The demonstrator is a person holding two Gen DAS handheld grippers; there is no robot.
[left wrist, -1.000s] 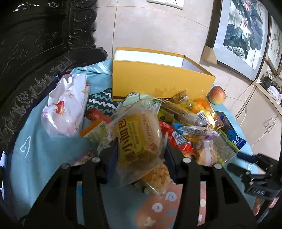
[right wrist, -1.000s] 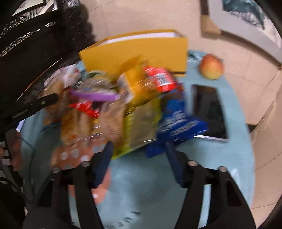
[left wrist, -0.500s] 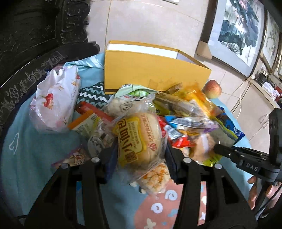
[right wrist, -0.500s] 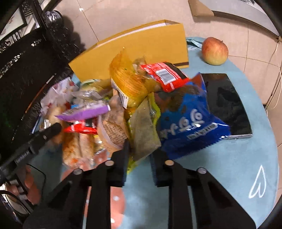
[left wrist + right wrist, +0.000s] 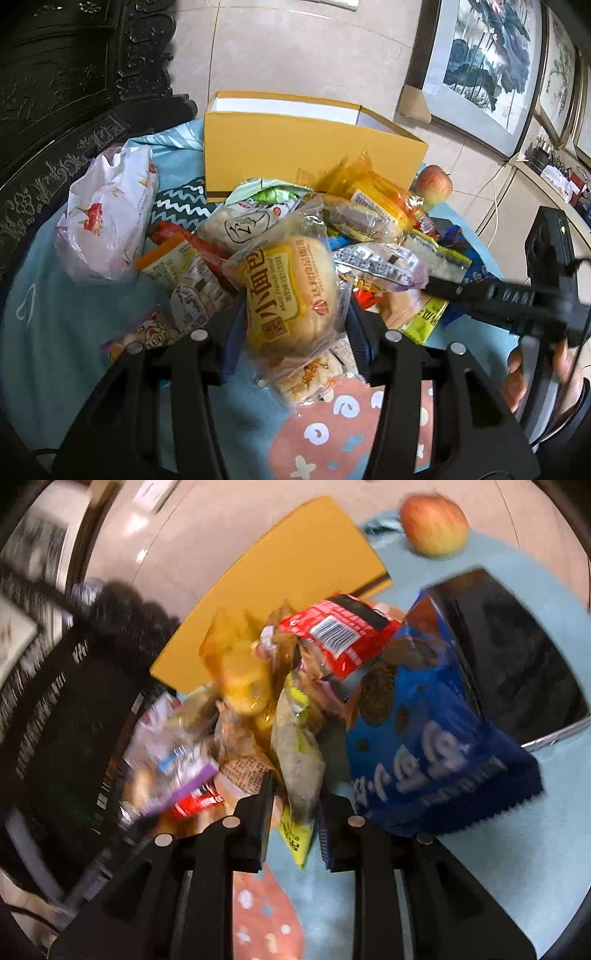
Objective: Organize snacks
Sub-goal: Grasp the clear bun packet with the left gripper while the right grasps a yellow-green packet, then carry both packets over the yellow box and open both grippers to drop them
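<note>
A pile of wrapped snacks lies on a blue cloth in front of an open yellow box (image 5: 310, 155). My left gripper (image 5: 293, 319) is shut on a clear-wrapped bread bun with a yellow label (image 5: 291, 291) and holds it over the pile. My right gripper (image 5: 297, 801) is shut on a yellow-green snack packet (image 5: 297, 771) at the pile's near edge; it also shows at the right of the left wrist view (image 5: 517, 299). A blue cookie bag (image 5: 424, 731) and a red packet (image 5: 340, 635) lie right beside it.
A white plastic bag (image 5: 107, 218) lies left of the pile. An apple (image 5: 434, 526) sits beside the box, also seen in the left wrist view (image 5: 436, 182). A black phone (image 5: 517, 664) lies right of the cookie bag. Dark carved furniture (image 5: 74, 74) borders the left.
My right gripper closed from wide open onto the yellow-green packet and pushed into the pile. My left gripper kept hold of the bun and shifted slightly closer.
</note>
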